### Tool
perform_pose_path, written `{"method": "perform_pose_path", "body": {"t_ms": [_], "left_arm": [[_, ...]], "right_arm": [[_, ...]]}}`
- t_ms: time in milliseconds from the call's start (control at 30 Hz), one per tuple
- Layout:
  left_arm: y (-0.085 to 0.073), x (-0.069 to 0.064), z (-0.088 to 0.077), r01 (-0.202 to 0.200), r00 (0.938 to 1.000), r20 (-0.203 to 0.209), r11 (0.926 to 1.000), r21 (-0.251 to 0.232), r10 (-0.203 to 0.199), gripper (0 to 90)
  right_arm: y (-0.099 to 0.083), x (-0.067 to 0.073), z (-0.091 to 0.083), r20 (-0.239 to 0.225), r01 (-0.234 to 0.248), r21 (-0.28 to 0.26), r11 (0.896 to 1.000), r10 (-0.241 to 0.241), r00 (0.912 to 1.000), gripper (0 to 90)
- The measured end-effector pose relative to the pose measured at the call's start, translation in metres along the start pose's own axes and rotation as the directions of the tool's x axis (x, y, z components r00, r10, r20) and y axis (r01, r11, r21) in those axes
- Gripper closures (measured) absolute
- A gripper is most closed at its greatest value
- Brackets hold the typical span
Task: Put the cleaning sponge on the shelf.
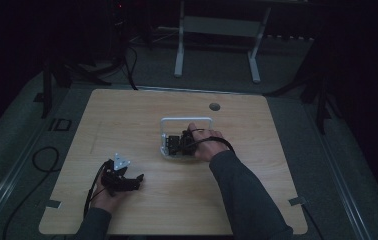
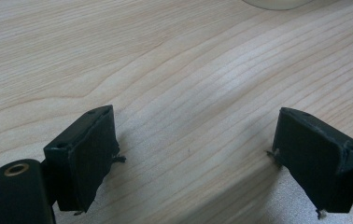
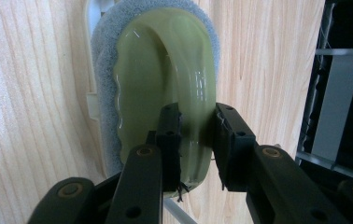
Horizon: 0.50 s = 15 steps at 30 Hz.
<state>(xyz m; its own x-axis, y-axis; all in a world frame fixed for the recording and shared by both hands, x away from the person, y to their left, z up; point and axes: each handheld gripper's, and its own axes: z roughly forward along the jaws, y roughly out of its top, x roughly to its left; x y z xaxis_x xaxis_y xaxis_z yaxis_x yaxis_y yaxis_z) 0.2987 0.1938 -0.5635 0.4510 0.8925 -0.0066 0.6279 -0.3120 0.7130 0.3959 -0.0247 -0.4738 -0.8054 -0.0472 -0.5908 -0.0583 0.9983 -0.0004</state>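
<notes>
Right gripper (image 3: 197,149) pinches the translucent green handle of a scrubbing brush (image 3: 165,79) in a white tray (image 1: 187,121) mid-table, probably to lift it. Left gripper (image 2: 198,158) rests spread, empty, near-left on the wooden table (image 1: 142,115).

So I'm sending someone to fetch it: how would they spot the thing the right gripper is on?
On the wooden table, near the middle, stands a white holder. In it sits a sponge with a pale green translucent handle, gripped by the right gripper.

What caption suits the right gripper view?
Right hand-held gripper clamps the pale green handle of a sponge scrubber above a wooden table.
</notes>
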Motion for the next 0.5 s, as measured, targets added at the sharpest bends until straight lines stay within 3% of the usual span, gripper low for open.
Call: {"method": "perform_pose_path", "body": {"t_ms": [500], "left_arm": [[0.0000,-0.0001,0.0000,0.001,1.0000,0.000,1.0000,0.000,-0.001,13.8]], "right_arm": [[0.0004,-0.0002,-0.0055,-0.002,-0.009,-0.023,1.000,0.009,1.0000,62.4]]}}
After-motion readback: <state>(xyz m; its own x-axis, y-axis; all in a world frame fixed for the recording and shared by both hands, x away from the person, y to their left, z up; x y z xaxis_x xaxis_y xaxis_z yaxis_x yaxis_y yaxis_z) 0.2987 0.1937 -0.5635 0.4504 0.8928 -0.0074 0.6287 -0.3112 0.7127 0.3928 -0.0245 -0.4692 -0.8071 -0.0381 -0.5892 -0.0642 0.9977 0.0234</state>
